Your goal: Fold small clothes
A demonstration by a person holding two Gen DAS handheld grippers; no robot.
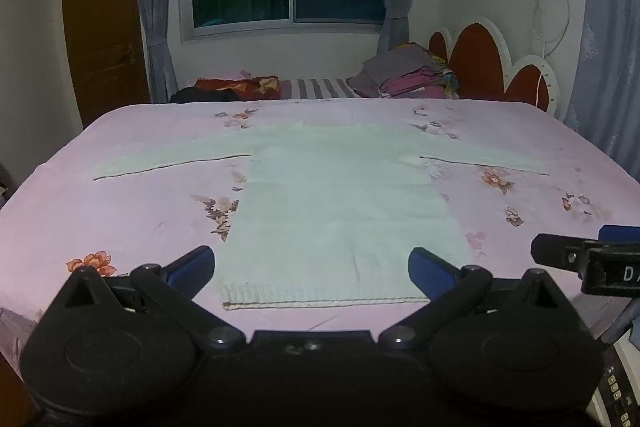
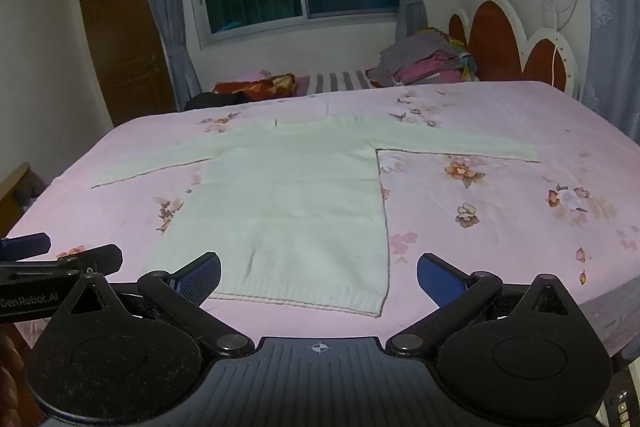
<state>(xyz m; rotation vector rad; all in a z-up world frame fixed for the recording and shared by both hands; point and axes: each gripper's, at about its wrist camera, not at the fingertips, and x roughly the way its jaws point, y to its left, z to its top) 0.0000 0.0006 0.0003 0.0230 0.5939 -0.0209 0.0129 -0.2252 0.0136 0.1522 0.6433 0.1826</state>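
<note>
A small white knit sweater point(image 1: 336, 211) lies flat on the pink floral bedsheet point(image 1: 132, 211), both sleeves spread out, hem toward me. It also shows in the right wrist view point(image 2: 288, 195). My left gripper point(image 1: 312, 269) is open and empty, jaws wide, just above the hem. My right gripper point(image 2: 319, 277) is open and empty, over the hem's right part. The right gripper's finger shows at the right edge of the left wrist view point(image 1: 560, 255); the left gripper's finger shows at the left edge of the right wrist view point(image 2: 100, 257).
A pile of folded clothes point(image 1: 408, 75) sits at the far right of the bed by the red headboard point(image 1: 480, 63). A dark and red bundle point(image 1: 228, 87) lies at the far edge. A window with grey curtains and a brown door point(image 1: 104, 27) stand behind.
</note>
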